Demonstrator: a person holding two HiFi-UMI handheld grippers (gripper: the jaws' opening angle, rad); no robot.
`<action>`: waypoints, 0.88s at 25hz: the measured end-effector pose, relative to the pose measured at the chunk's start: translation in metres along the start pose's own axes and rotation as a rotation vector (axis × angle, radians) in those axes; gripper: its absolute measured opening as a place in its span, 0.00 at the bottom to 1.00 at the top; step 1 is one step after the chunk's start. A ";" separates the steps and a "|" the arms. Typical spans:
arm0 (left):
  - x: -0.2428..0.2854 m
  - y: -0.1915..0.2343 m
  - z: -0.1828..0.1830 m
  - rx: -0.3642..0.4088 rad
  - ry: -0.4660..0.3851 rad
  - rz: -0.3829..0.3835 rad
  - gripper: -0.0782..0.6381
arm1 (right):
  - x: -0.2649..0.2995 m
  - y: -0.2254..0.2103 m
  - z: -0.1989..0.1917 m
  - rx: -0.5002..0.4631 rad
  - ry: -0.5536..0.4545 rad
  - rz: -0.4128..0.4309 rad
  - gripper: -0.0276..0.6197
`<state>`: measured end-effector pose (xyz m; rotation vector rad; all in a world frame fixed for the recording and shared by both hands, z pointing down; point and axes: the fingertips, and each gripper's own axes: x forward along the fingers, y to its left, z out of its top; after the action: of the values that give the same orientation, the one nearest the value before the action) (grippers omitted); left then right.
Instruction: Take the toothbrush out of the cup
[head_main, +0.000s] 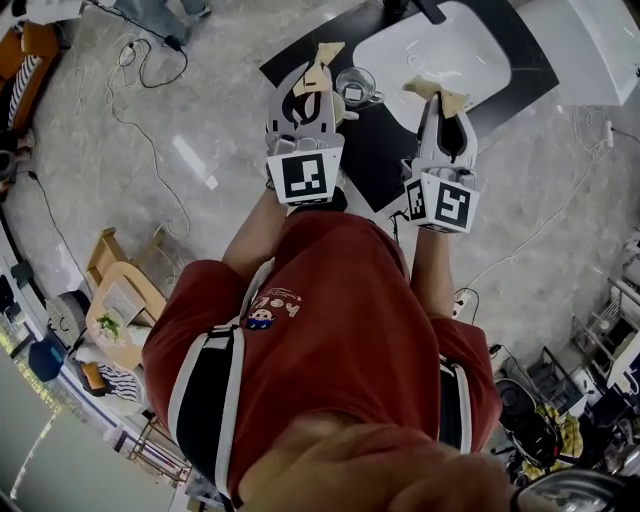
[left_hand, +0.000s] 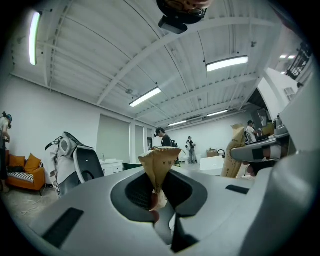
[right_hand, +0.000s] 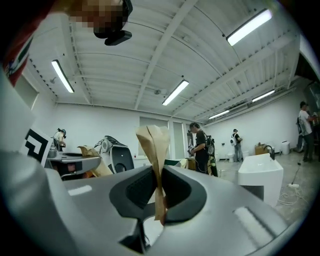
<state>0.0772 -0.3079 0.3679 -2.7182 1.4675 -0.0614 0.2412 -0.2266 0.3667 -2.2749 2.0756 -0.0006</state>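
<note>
- Both tongs are pressed together on nothing: the left gripper (head_main: 322, 57) and the right gripper (head_main: 438, 92)
- The cup (head_main: 355, 85) stands on the black counter (head_main: 380, 135) between them, at 3 o'clock from the left tips; I cannot make out the toothbrush inside
- I would spread the right jaws first, then pinch the handle from above

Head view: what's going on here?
A person in a red shirt holds the left gripper and right gripper level above a black counter with a white sink. Both grippers' fingers are shut with nothing between them. The glass cup stands on the counter, untouched; no toothbrush can be made out.
</note>
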 end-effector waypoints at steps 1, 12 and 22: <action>-0.001 -0.007 0.003 -0.002 -0.005 -0.012 0.16 | -0.006 -0.007 0.003 -0.002 -0.009 -0.022 0.11; -0.011 -0.066 0.026 0.009 -0.076 -0.098 0.16 | -0.064 -0.063 0.037 -0.053 -0.081 -0.176 0.11; -0.029 -0.085 0.038 0.035 -0.081 -0.104 0.16 | -0.091 -0.082 0.050 -0.071 -0.119 -0.213 0.11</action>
<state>0.1348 -0.2357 0.3355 -2.7324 1.2918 0.0188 0.3162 -0.1266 0.3246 -2.4603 1.7963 0.1963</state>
